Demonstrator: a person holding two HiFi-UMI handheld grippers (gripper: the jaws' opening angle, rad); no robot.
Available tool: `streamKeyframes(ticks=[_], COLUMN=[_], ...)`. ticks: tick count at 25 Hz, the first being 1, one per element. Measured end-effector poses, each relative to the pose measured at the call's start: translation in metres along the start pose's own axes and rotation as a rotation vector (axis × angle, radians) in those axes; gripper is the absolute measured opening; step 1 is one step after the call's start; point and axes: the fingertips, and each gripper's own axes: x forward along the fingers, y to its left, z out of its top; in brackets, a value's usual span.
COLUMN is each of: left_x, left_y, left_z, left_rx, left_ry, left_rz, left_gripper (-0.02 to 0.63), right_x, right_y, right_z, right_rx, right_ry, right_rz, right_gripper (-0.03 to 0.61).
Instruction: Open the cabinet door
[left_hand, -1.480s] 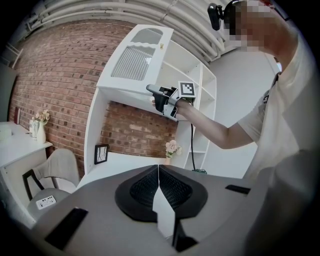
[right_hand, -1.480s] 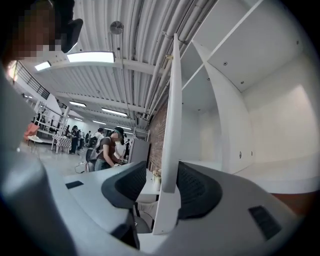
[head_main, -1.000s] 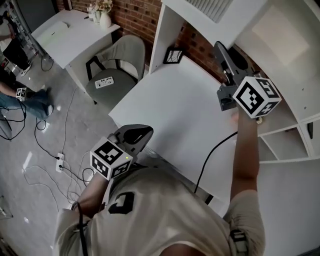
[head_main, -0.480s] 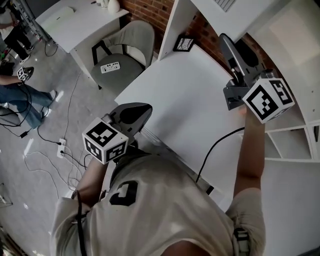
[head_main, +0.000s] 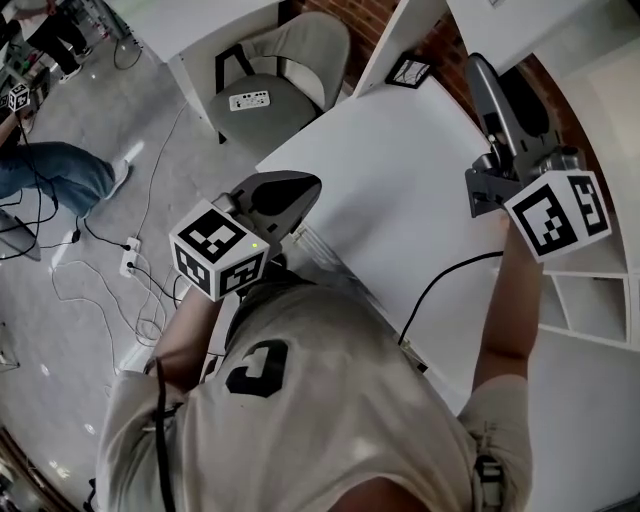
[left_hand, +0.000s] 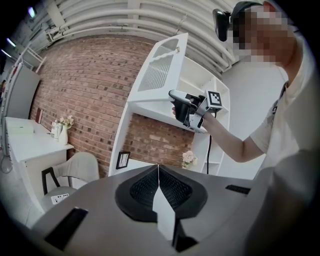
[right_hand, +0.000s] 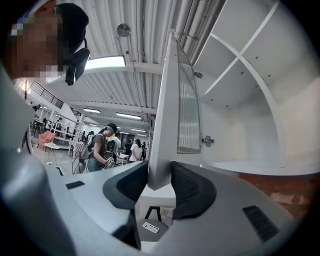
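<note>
White cabinet door (right_hand: 167, 100), inside right gripper (right_hand: 159, 172), jaws opening

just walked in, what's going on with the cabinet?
A person is working the white cabinet door with the right gripper. The door stands swung well open from the cabinet. Its lower edge sits between the right gripper's jaws, and those jaws are opening, so this looks like a release. The left gripper is shut on nothing and held apart from the cabinet.
</note>
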Motion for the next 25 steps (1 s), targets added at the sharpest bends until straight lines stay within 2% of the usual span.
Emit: streamKeyframes(ticks=[3, 7, 18, 25], left_x=[-0.002, -0.004, 0.003, -0.007], left_y=[0.001, 0.006, 0.007, 0.011], left_z=[-0.007, -0.014, -0.01, -0.013], left_rx=[-0.003, -0.015, 0.0, 0.003], left_ry=[0.002, 0.013, 0.015, 0.014], left_rz=[-0.002, -0.006, -0.02, -0.01], left_gripper=[0.017, 0.017, 0.017, 0.017], right_x=[0.004, 0.012, 0.024, 0.035], right_y=[0.012, 0.023, 0.043, 0.056], right_z=[-0.006, -0.01, -0.009, -0.011], right_rx=[-0.045, -0.05, -0.117, -0.161], right_ry=[-0.009, -0.017, 0.013, 0.02], right_rz=[0.027, 0.047, 0.125, 0.142], right_gripper=[0.167, 0.176, 0.19, 0.19])
